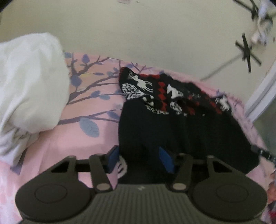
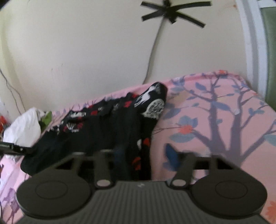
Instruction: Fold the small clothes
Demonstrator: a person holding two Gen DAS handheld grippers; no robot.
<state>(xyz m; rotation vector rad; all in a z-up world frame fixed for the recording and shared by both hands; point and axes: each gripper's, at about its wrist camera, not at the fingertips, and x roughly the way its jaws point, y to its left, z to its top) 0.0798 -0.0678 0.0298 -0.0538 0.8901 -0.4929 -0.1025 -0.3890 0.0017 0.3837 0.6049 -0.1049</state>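
Note:
A small black knit garment [image 1: 172, 124] with red and white patterns lies spread on the pink tree-print bedsheet [image 1: 72, 144]. My left gripper [image 1: 139, 158] is open, its blue-padded fingers [image 1: 113, 157] straddling the garment's near left edge. In the right wrist view the same garment [image 2: 103, 131] lies left of centre. My right gripper [image 2: 146, 158] is open, with the garment's near right edge between its fingers [image 2: 172, 156]. Both views are blurred.
A white pillow or bundle [image 1: 29, 93] sits at the left on the bed. A cream wall [image 2: 86, 43] runs behind the bed, with a black-taped cable [image 2: 170, 12]. White and green cloth [image 2: 25, 127] lies at the far left.

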